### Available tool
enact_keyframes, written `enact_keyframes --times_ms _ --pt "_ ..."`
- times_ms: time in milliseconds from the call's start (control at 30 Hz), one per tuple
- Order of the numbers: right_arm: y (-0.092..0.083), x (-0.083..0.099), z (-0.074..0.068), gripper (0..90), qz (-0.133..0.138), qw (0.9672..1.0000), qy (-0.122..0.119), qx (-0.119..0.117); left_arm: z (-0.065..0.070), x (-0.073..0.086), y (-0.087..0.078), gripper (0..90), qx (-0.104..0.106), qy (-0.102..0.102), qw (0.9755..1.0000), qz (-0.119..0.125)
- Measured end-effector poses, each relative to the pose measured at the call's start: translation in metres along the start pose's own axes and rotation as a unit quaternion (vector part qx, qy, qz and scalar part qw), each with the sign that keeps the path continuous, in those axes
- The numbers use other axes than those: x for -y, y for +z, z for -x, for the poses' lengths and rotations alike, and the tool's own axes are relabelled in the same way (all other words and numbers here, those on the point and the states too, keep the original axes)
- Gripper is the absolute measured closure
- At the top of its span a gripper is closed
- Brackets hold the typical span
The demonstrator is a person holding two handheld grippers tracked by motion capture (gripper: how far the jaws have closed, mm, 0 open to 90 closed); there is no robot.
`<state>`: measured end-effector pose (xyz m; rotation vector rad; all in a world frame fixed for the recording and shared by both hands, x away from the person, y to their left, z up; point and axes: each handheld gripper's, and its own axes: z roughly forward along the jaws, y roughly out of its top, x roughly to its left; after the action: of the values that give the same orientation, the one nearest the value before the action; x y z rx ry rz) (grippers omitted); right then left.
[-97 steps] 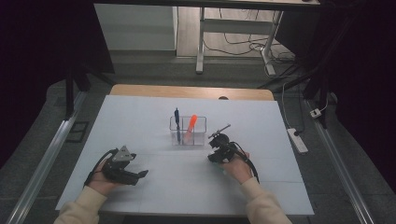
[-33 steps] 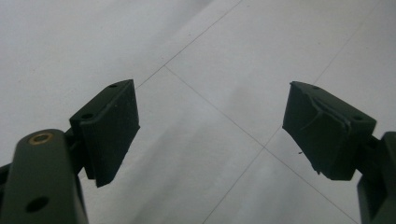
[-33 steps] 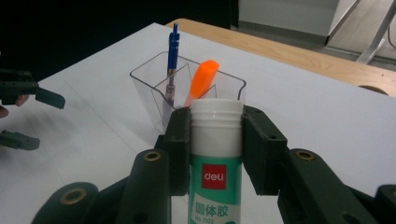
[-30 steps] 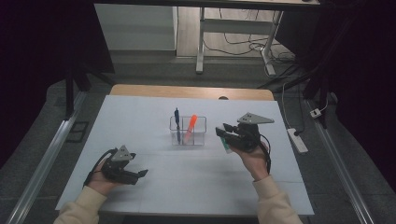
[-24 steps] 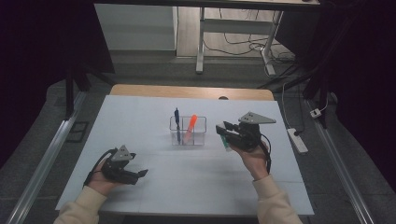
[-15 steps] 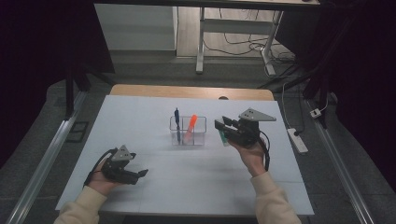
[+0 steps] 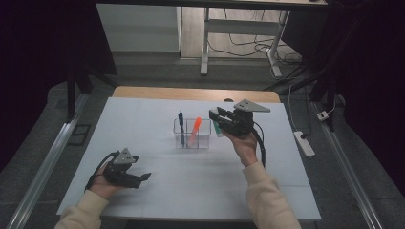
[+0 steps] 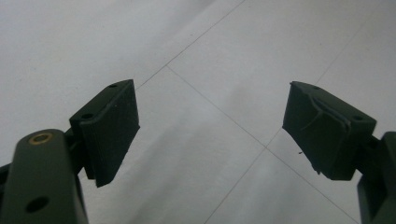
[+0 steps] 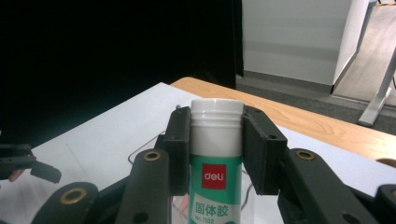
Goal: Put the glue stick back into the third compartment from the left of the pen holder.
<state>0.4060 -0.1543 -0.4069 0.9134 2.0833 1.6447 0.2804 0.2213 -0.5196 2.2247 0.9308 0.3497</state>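
While the left gripper (image 7: pixel 143 177) is resting on the table (image 7: pixel 143 119) with jaws spread, the right gripper (image 9: pixel 216 149) is pinching a glue stick (image 9: pixel 215 154) upright, just beside the clear holder (image 7: pixel 192 134).

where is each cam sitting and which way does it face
High view: fixed above the person's side, looking forward and down on the table; both forearms, the left gripper and right gripper show.
Left gripper view: rides the left gripper, looking down at the table between its open jaws.
Right gripper view: rides the right gripper, looking level across the table past jaws shut on a glue stick.
Shared: the high and right gripper views both show the glue stick and the clear holder.
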Motion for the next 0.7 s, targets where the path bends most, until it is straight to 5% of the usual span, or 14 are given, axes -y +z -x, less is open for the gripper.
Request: enact_keyframes --times_ms 700 --pt "0.051 0.009 0.003 64.4 0.021 0.9997 0.012 -0.002 -0.001 0.001 0.000 18.2 -0.001 -0.001 1.0000 -0.001"
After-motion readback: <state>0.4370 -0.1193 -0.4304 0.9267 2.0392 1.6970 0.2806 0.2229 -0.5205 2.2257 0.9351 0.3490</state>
